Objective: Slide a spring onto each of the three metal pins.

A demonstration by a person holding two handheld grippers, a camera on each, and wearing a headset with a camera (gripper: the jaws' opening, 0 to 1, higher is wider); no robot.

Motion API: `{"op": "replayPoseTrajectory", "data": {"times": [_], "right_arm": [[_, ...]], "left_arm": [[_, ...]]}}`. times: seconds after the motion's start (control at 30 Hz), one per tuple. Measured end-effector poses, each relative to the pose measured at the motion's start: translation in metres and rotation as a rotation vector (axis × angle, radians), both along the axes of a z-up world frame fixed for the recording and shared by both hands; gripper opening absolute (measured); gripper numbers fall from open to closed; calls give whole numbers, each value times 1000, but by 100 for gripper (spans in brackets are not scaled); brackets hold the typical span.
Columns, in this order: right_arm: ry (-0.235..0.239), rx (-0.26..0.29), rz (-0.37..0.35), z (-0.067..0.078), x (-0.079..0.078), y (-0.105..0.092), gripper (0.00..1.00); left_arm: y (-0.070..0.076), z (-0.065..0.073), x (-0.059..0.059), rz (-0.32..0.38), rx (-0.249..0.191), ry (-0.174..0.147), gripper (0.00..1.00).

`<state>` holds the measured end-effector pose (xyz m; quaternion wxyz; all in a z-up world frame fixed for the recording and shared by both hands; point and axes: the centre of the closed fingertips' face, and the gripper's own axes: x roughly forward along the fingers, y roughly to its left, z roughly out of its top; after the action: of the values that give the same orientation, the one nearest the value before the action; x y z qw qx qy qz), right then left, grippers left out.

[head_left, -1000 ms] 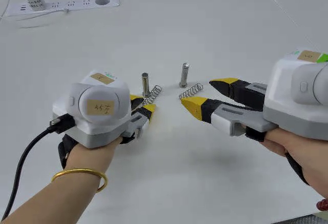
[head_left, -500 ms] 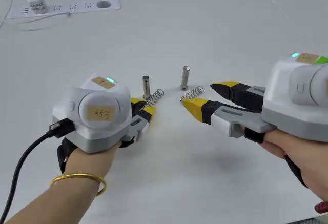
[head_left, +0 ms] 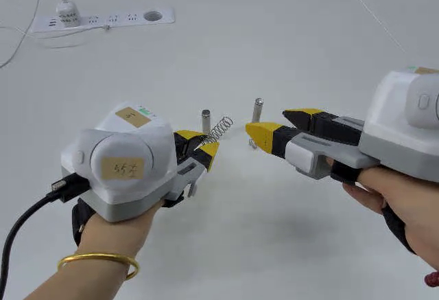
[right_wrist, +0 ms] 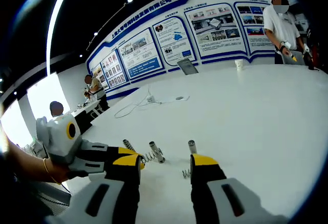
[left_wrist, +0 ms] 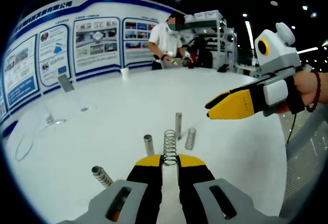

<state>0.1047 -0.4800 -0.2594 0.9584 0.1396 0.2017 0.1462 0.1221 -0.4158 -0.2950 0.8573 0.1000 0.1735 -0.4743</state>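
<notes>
Head view: left gripper (head_left: 197, 150) is clamped on the base of the held spring (head_left: 220, 130). The spring's long axis slants up and away from the jaw tips. Its free end is just right of the near pin (head_left: 206, 121), about level with the pin's top. The pin stands upright on the table (head_left: 274, 53). Far pin (head_left: 257, 110) stands beyond the right gripper (head_left: 278, 125), whose jaws are spread and hold nothing. A loose spring (head_left: 252, 143) is partly hidden under its tip.

Left gripper view: held spring (left_wrist: 169, 147) runs straight out along the jaws, with the near pin (left_wrist: 148, 144) just to its left. A third pin (left_wrist: 101, 175) already wears a spring.

Right gripper view: loose spring (right_wrist: 185, 173) lies between the spread jaws.

Judgement: the left gripper is nearer. The spring needs tipping upright over the near pin.
</notes>
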Motion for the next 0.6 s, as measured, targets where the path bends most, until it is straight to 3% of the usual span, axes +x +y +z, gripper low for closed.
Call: {"op": "replayPoseTrajectory", "data": {"times": [0.4, 0.6], "right_arm": [[-4, 106, 22, 11, 4, 22, 37], [-6, 203, 17, 20, 7, 30, 32]], "left_arm": [[3, 32, -14, -19, -84, -49, 10], [6, 43, -20, -30, -117, -60, 10]]}}
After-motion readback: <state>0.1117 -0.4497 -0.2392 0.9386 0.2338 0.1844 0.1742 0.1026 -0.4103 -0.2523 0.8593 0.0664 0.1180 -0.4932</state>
